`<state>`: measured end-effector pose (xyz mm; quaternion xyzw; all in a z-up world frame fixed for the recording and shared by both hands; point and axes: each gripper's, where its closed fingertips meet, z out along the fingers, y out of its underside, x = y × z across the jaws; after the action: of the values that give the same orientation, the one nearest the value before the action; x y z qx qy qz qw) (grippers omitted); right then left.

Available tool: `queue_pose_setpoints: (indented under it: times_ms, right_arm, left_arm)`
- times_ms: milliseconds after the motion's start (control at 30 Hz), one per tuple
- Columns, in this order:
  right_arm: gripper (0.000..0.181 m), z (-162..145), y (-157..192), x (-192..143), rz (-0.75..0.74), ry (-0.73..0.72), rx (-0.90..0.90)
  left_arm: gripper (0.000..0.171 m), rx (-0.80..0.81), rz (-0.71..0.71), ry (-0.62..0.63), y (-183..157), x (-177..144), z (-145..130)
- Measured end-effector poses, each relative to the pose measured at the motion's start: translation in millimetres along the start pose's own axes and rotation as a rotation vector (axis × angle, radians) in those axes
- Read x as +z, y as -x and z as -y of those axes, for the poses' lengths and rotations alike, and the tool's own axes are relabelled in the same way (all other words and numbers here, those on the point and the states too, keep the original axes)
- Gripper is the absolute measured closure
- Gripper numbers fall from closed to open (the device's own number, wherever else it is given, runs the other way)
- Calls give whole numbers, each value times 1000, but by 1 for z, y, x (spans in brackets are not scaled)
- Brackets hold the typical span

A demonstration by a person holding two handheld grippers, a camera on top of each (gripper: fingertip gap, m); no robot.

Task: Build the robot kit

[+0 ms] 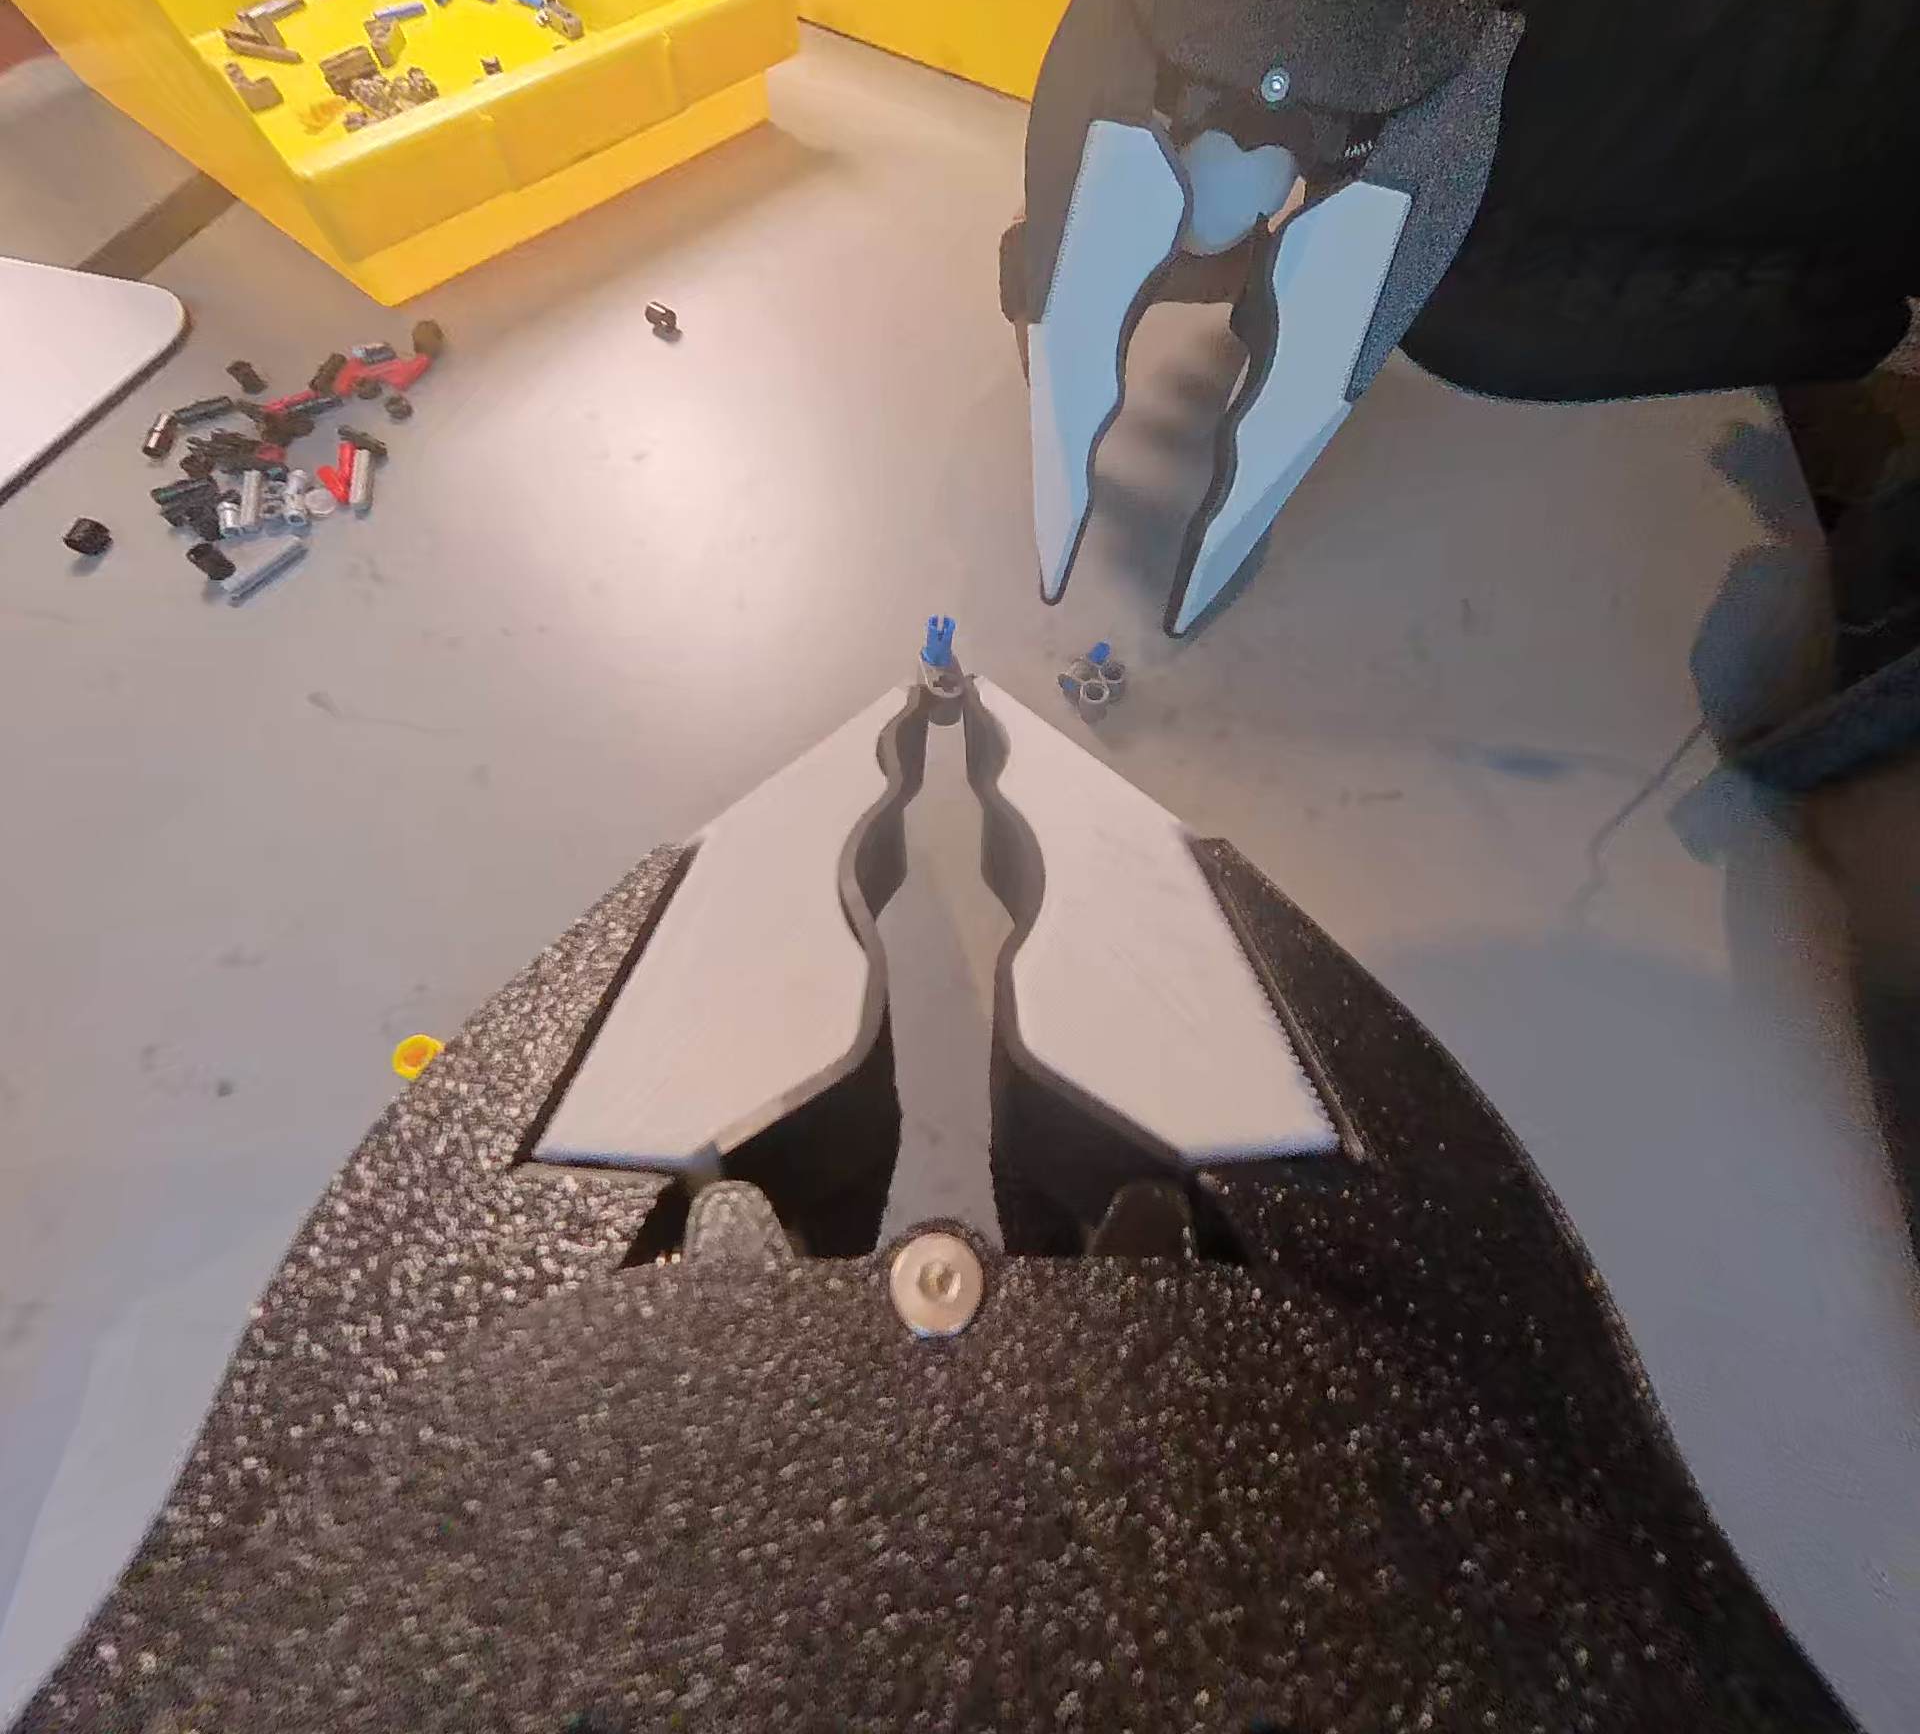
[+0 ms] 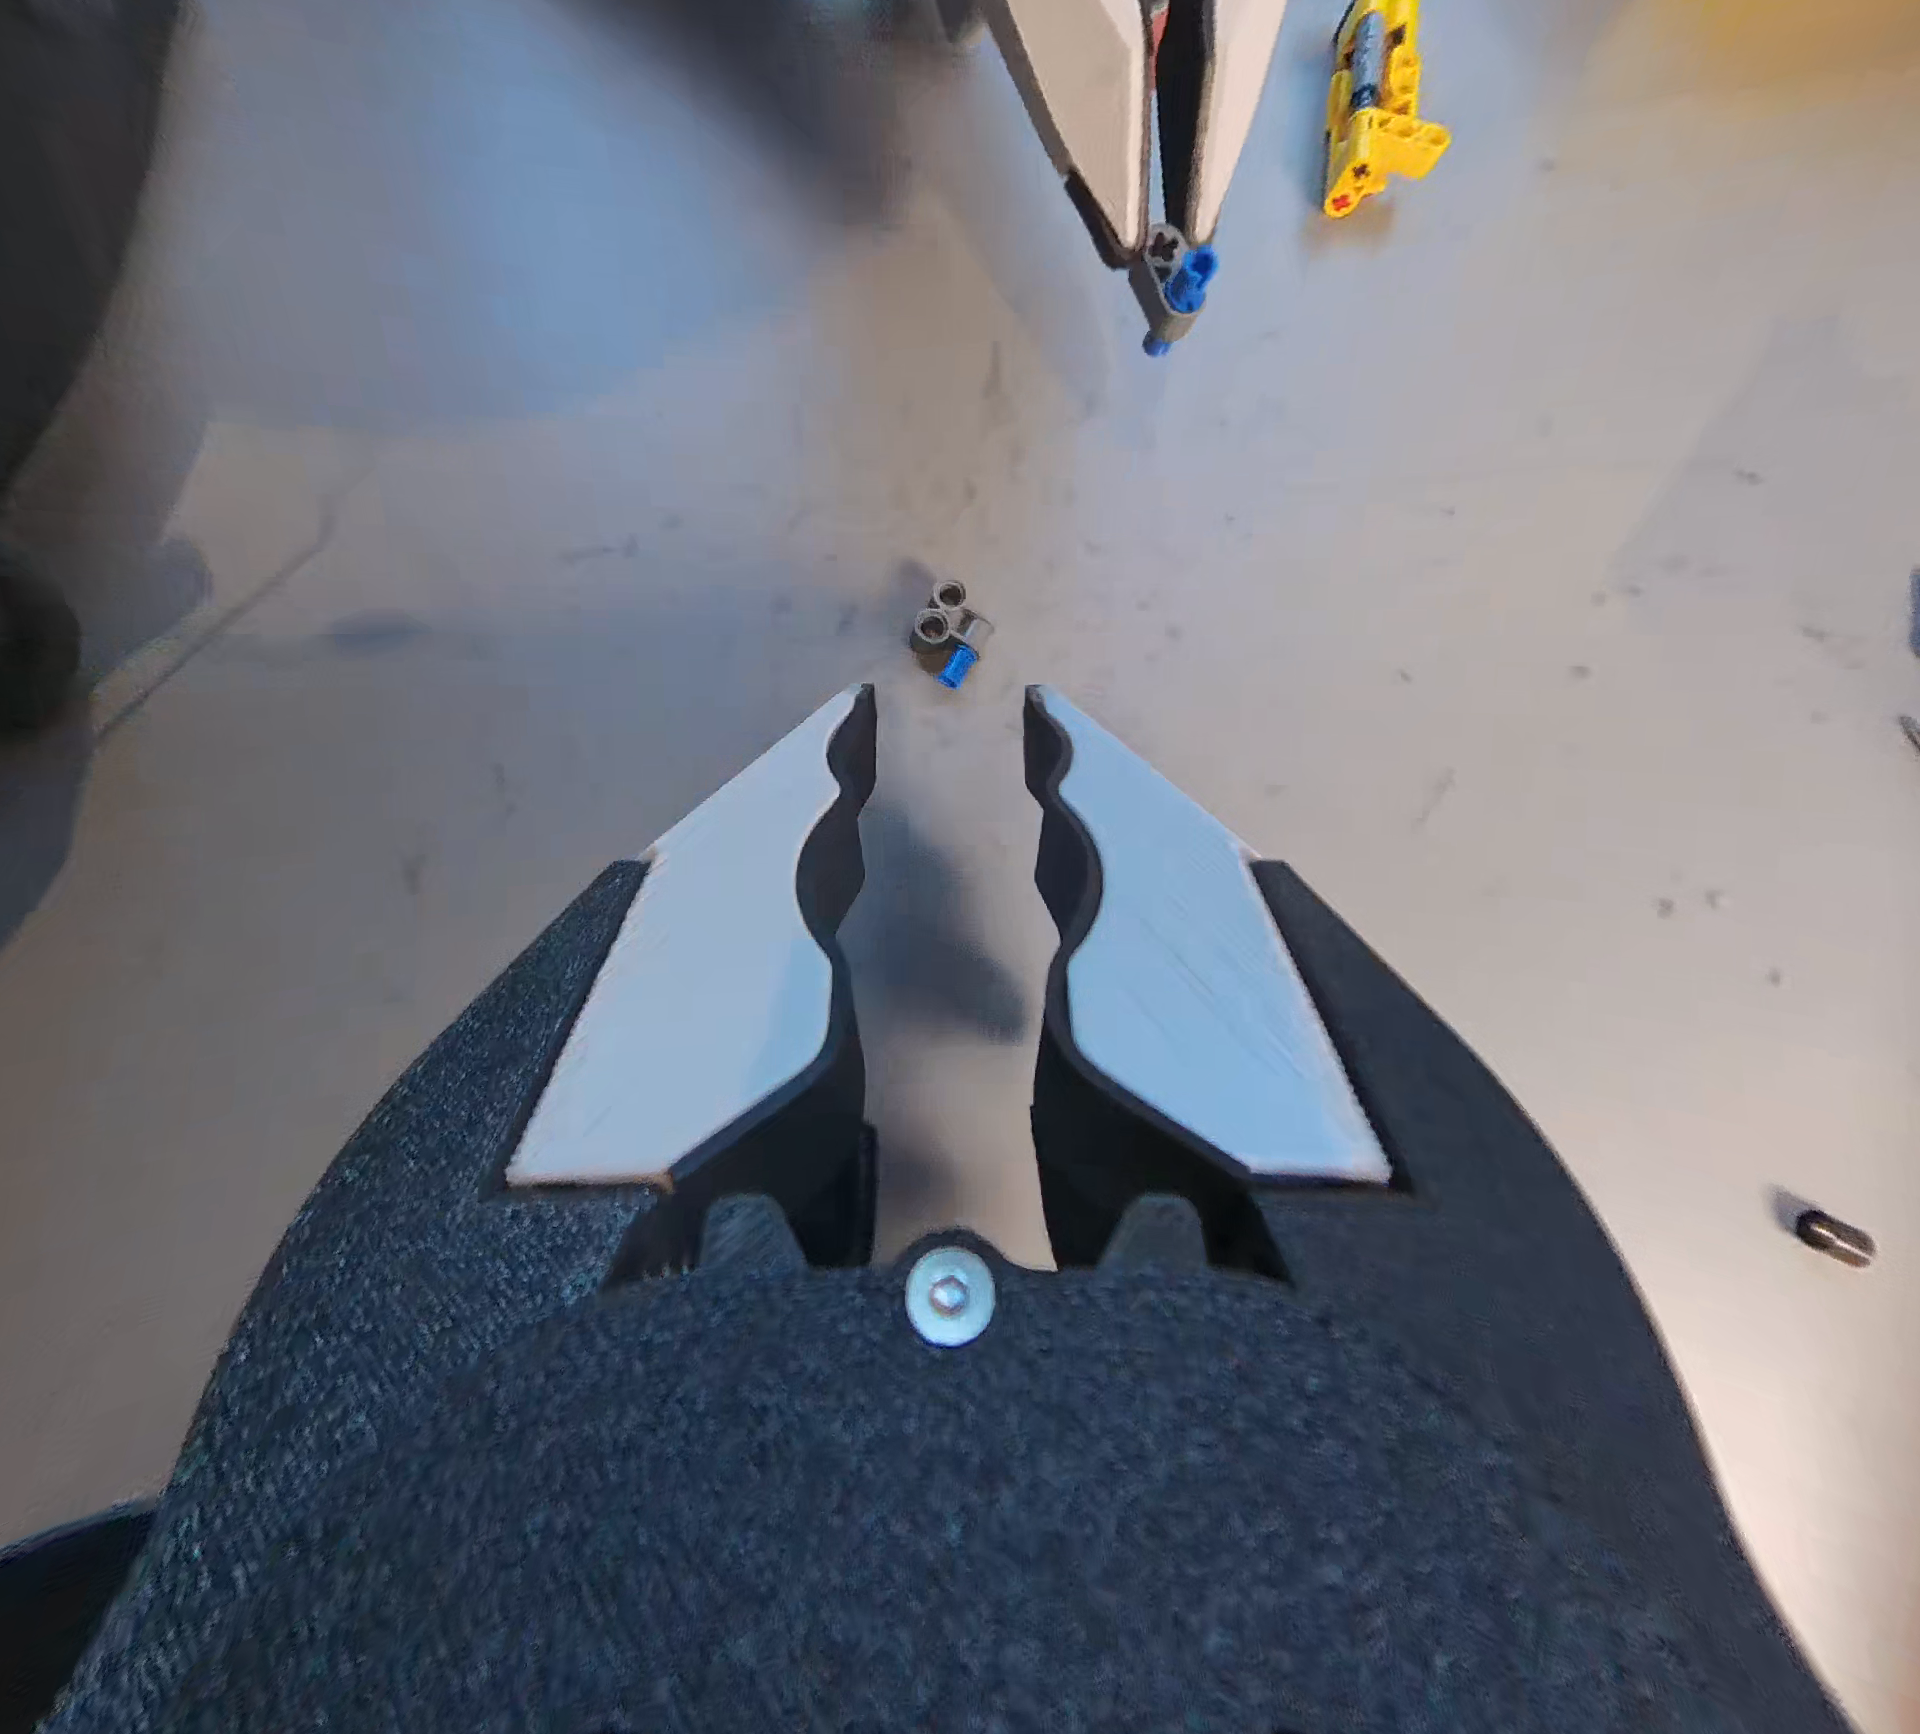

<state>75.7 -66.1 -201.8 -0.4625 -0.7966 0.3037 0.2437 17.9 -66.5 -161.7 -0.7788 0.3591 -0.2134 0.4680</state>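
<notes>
My left gripper (image 1: pixel 943 695) is shut on a small grey connector with a blue pin (image 1: pixel 939 658) and holds it at its fingertips above the grey table. The same gripper (image 2: pixel 1164 235) and held piece (image 2: pixel 1176 282) show at the top of the right wrist view. My right gripper (image 2: pixel 948 695) is open and empty, its tips just short of a second grey connector with a blue pin (image 2: pixel 943 633) lying on the table. In the left wrist view the right gripper (image 1: pixel 1114 612) hangs open above that loose piece (image 1: pixel 1093 678).
A yellow bin (image 1: pixel 520 126) with small blue and dark parts stands at the back left. A pile of black, red and grey parts (image 1: pixel 270 458) lies left. A yellow built assembly (image 2: pixel 1374 84) lies beyond the left gripper. A small black part (image 2: pixel 1835 1237) lies at right. About 8 centimetres separates my left fingertips from my right.
</notes>
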Motion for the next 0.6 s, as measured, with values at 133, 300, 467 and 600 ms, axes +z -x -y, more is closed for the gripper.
queue_pose_setpoints:
  times_ms: [133, 300, 467, 600]
  right_arm:
    - [157, 0, 0, 8, -9, 39, -11]
    - [163, 6, 9, 17, 11, 43, -29]
    - [163, 10, 0, 8, -18, -2, -2]
    - [161, 9, -9, 3, -58, -38, 18]
  left_arm:
    - [166, -4, -36, 44, -7, 5, -8]
    - [166, 24, -67, 84, -17, 10, -14]
    - [166, 58, -90, 120, -19, 9, -22]
    - [166, 50, -135, 121, -20, 6, -24]
